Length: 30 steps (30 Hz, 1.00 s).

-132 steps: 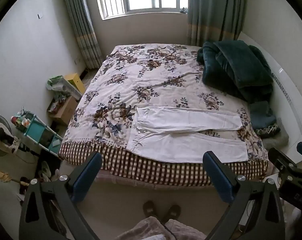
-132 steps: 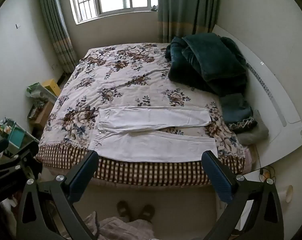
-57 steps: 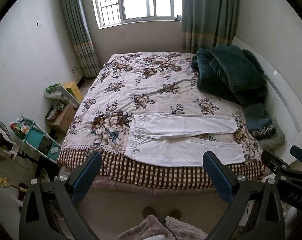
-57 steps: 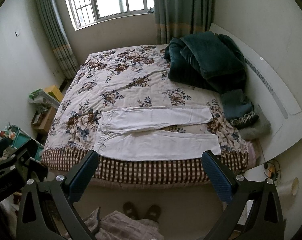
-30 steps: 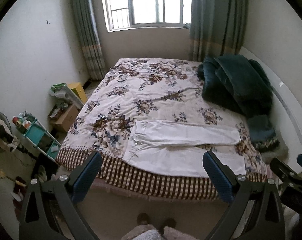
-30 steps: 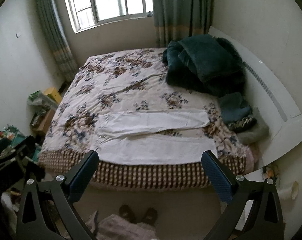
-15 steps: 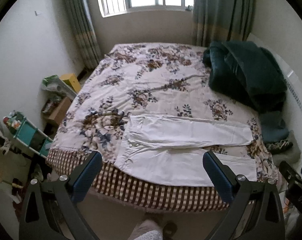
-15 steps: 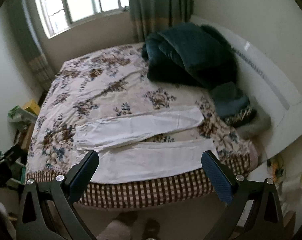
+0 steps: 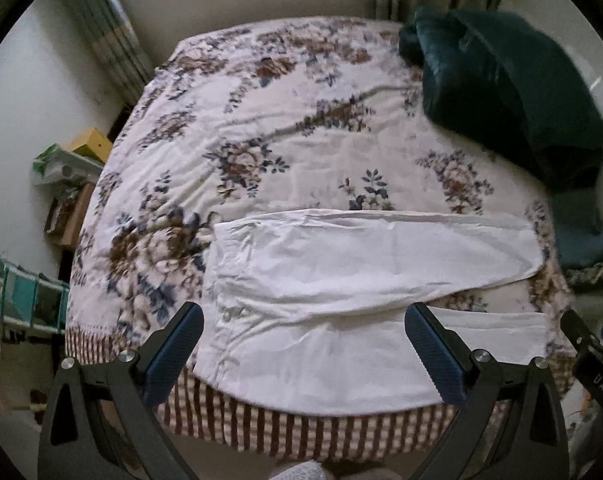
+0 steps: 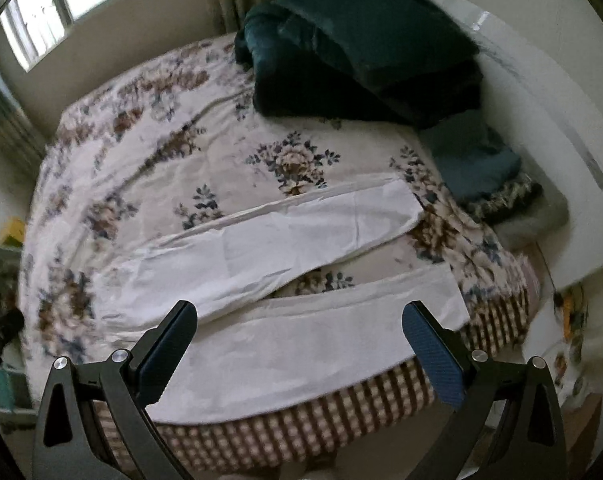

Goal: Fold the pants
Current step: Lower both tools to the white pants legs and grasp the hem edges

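Observation:
White pants (image 9: pixel 341 280) lie flat on the floral bed cover near the bed's front edge, waist to the left, both legs spread apart toward the right. They also show in the right wrist view (image 10: pixel 285 280). My left gripper (image 9: pixel 305 344) is open and empty, above the waist end. My right gripper (image 10: pixel 299 340) is open and empty, above the near leg. Neither touches the cloth.
The bed (image 9: pixel 293 128) carries a dark green blanket pile (image 9: pixel 513 76) at the back right and a folded blue cloth (image 10: pixel 473 164) beside the white headboard (image 10: pixel 557 120). A shelf and boxes (image 9: pixel 65 196) stand left of the bed. A checked valance (image 9: pixel 301 428) hangs at the front.
Both grippers have moved forward and down toward the bed, so the pants fill more of each view. The pants have not moved. Both grippers stay open.

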Motion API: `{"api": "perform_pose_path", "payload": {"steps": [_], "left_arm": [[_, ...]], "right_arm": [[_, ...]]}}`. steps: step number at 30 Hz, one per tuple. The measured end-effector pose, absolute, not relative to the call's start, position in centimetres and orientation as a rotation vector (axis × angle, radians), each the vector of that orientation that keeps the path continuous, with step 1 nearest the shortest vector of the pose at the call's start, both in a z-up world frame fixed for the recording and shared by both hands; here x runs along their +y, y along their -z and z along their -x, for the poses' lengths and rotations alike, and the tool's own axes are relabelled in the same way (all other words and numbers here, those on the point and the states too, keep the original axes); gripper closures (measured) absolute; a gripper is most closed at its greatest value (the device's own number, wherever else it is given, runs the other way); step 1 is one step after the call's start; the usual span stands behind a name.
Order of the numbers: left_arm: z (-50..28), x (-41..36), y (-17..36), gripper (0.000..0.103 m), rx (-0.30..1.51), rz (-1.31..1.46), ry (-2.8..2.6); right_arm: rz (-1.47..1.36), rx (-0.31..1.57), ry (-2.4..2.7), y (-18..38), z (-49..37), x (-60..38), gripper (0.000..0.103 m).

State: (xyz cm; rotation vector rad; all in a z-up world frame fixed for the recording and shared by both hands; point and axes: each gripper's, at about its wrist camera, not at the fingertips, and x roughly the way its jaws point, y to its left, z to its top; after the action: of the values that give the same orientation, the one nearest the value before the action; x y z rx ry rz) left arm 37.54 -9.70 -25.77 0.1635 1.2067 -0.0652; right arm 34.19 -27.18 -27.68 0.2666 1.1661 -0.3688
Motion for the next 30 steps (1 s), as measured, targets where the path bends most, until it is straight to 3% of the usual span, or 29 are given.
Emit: {"api": "perform_pose_path", "payload": {"steps": [17,26,28,29,30], "left_arm": [[-56.0,-24.7,56.0,0.000,1.342,-0.731,0.245],[-58.8,-26.9,62.5,0.001,1.353,-0.902,0.342],[-58.9,-27.1,63.1,0.008,1.352,-0.896,0.400],[-59.1,-27.0,63.1,0.026,1.367,-0.874,0.434],[-59.3,-26.7,63.0,0.038,1.408,-0.806,0.494]], "right_arm": [[0.465,1.595,0.032,64.4,-61.7,-32.7,0.003],[0.675,1.710,-0.156,72.7,-66.9,-38.0,0.003],[0.682,1.711,-0.215,73.5,-67.4,-38.5,0.003],[0.667,1.719,-0.241,73.8,-67.6,-38.8,0.010],[0.628,1.736,-0.267,74.2,-67.7,-38.9,0.027]]}}
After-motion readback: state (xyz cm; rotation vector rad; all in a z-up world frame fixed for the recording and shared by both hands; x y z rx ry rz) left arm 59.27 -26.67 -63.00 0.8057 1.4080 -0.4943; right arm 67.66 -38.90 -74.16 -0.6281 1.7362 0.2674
